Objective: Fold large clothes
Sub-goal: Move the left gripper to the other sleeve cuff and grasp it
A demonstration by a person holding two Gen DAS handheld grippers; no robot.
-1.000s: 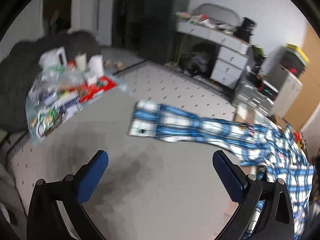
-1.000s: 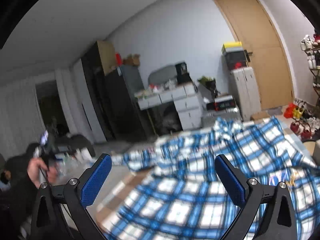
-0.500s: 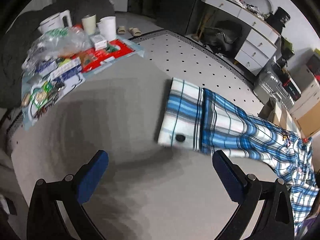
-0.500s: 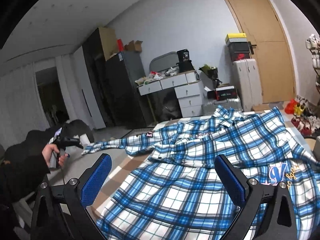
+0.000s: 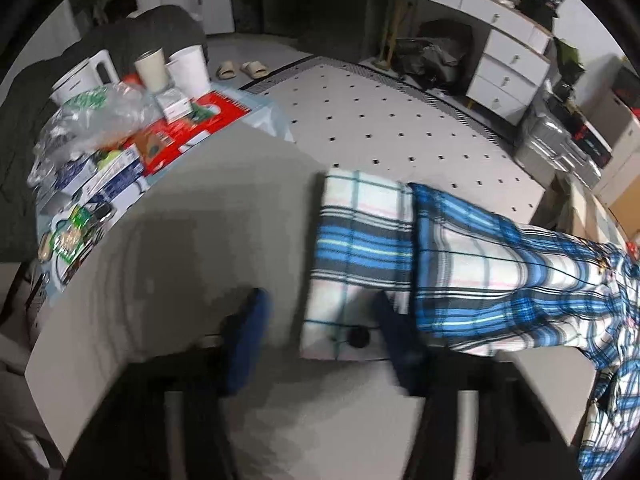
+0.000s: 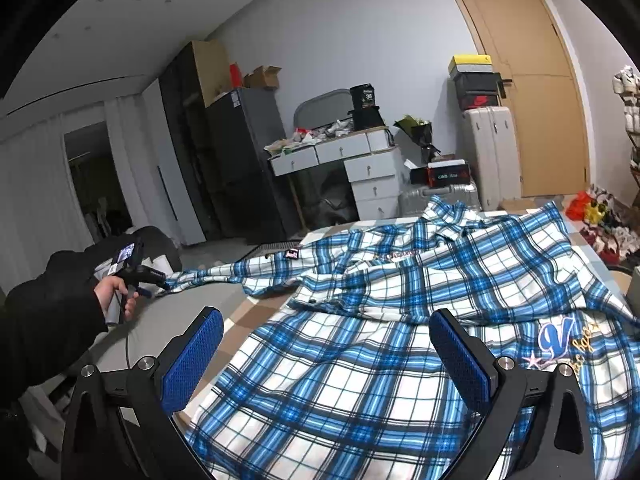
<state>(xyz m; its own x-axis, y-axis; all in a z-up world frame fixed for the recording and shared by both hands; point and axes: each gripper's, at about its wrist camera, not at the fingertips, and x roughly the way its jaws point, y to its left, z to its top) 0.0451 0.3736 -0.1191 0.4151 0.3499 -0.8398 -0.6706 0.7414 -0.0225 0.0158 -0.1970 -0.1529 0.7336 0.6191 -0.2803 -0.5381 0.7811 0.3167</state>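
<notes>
A blue and white plaid shirt lies spread on the grey table. One sleeve stretches out to the left and ends in a flat cuff with a dark button. My left gripper points down at the cuff's near edge. Its jaws are closing, blurred, with the buttoned corner between them; the left pad still stands clear of the cloth. Seen from the right wrist, a hand holds the left gripper at the sleeve's tip. My right gripper hovers open over the shirt's body, with nothing between its pads.
The table's left end holds a white kettle, cups, plastic bags and packets. Slippers lie on the dotted floor. Behind the table stand a white drawer desk, suitcases and a wooden door.
The left gripper has dropped and moved in on the cuff, and its jaws have gone from wide apart to narrow. The right gripper has stayed put over the shirt.
</notes>
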